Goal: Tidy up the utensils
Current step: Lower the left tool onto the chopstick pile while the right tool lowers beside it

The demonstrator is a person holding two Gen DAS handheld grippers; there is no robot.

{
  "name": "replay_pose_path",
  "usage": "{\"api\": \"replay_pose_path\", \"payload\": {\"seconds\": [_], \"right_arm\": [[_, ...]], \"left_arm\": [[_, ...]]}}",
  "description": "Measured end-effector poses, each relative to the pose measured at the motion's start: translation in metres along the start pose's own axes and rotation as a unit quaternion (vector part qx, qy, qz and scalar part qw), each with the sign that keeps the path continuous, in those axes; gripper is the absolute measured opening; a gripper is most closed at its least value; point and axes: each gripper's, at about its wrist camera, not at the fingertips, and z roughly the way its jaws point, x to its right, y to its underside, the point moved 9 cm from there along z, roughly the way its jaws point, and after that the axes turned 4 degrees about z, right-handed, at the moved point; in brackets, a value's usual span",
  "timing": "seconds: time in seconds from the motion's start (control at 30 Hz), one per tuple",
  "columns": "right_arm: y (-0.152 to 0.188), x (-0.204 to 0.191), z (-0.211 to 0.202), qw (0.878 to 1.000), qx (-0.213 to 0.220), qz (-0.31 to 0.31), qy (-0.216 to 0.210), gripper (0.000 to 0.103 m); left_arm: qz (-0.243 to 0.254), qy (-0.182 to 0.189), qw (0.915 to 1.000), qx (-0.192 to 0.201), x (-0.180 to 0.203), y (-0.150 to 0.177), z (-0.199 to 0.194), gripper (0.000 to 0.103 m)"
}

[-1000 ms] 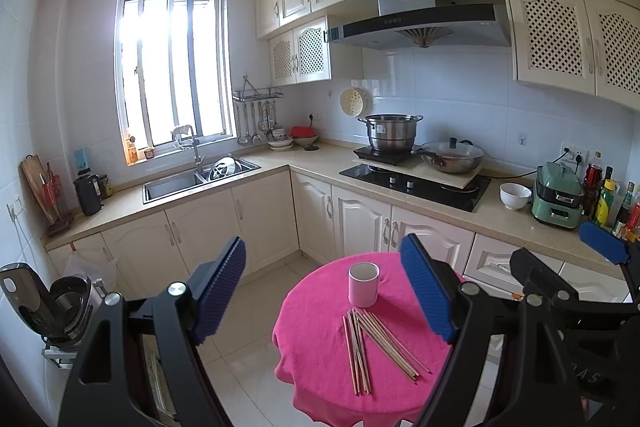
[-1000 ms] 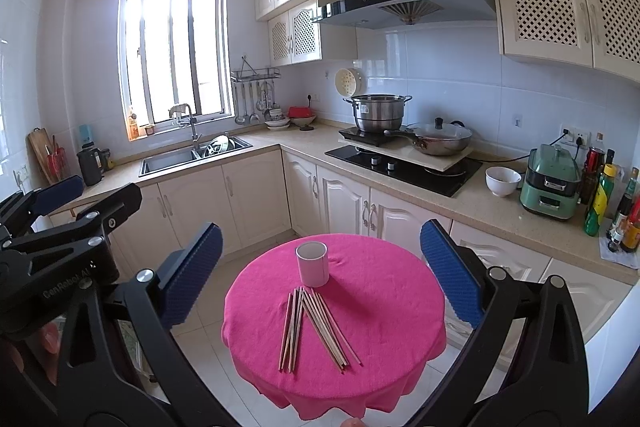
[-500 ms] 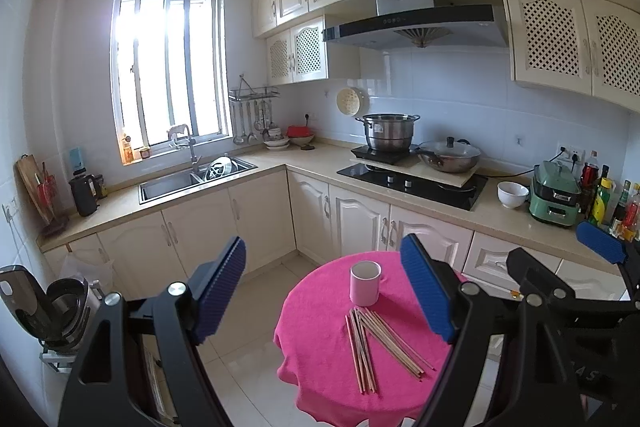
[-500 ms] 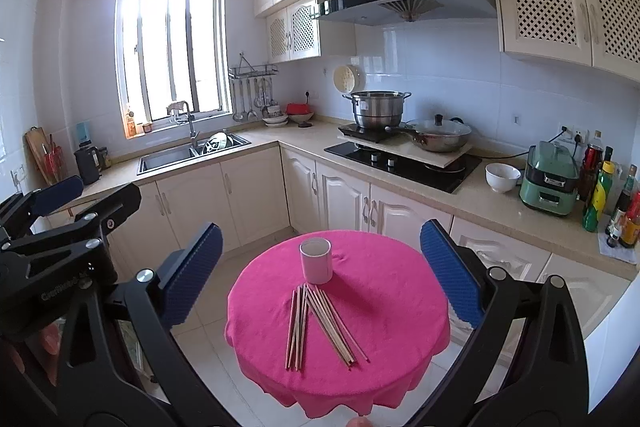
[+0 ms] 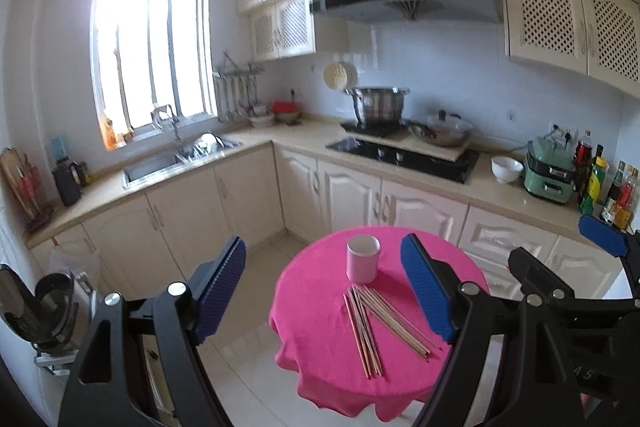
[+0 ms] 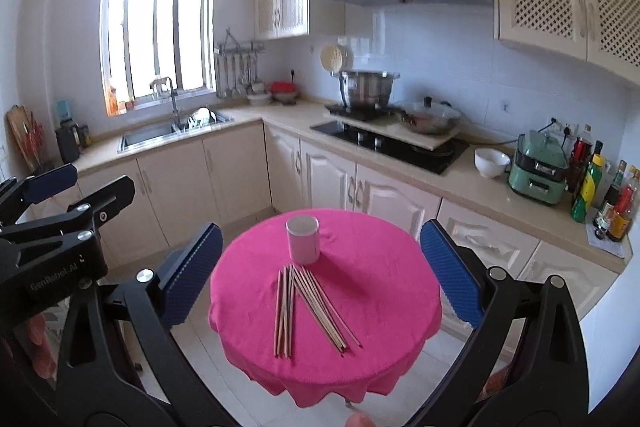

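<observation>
Several wooden chopsticks lie fanned out on a small round table under a pink cloth. A pale pink cup stands upright just behind them. My left gripper hangs open above and short of the table, empty. My right gripper is open too, with nothing between its blue pads, and frames the table from above. The right gripper's body shows at the right of the left wrist view; the left gripper's body shows at the left of the right wrist view.
Cream kitchen cabinets and a counter wrap behind the table, with a sink, a hob with a steel pot and a wok, a white bowl, a green appliance and bottles. White tiled floor lies around the table.
Both grippers have come a little nearer and lower toward the table, so cup and chopsticks look larger. Both stay open. Nothing on the table has moved.
</observation>
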Motion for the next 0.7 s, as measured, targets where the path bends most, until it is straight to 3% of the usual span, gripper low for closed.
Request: {"api": "replay_pose_path", "payload": {"seconds": [0.1, 0.27, 0.37, 0.47, 0.57, 0.63, 0.7], "right_arm": [[0.008, 0.007, 0.026, 1.000, -0.023, 0.004, 0.003, 0.097], [0.032, 0.024, 0.096, 0.997, -0.080, -0.005, -0.007, 0.097], [0.054, 0.034, 0.149, 0.991, -0.131, -0.010, -0.018, 0.097], [0.080, 0.044, 0.208, 0.981, -0.187, -0.020, -0.036, 0.095], [0.110, 0.055, 0.264, 0.964, -0.259, -0.015, -0.053, 0.081], [0.132, 0.064, 0.300, 0.951, -0.301, -0.017, -0.065, 0.079], [0.153, 0.067, 0.325, 0.938, -0.337, -0.020, -0.073, 0.069]], "left_arm": [[-0.006, 0.015, 0.9995, -0.028, -0.001, 0.010, 0.030, 0.078], [-0.028, 0.054, 0.9911, -0.119, -0.002, 0.052, 0.113, 0.078], [-0.041, 0.090, 0.9768, -0.190, 0.007, 0.085, 0.169, 0.078], [-0.050, 0.113, 0.9570, -0.262, 0.020, 0.124, 0.227, 0.078], [-0.056, 0.113, 0.9357, -0.330, 0.031, 0.162, 0.277, 0.078], [-0.051, 0.108, 0.9240, -0.363, 0.037, 0.187, 0.308, 0.078], [-0.060, 0.099, 0.9090, -0.400, 0.038, 0.212, 0.337, 0.066]]}}
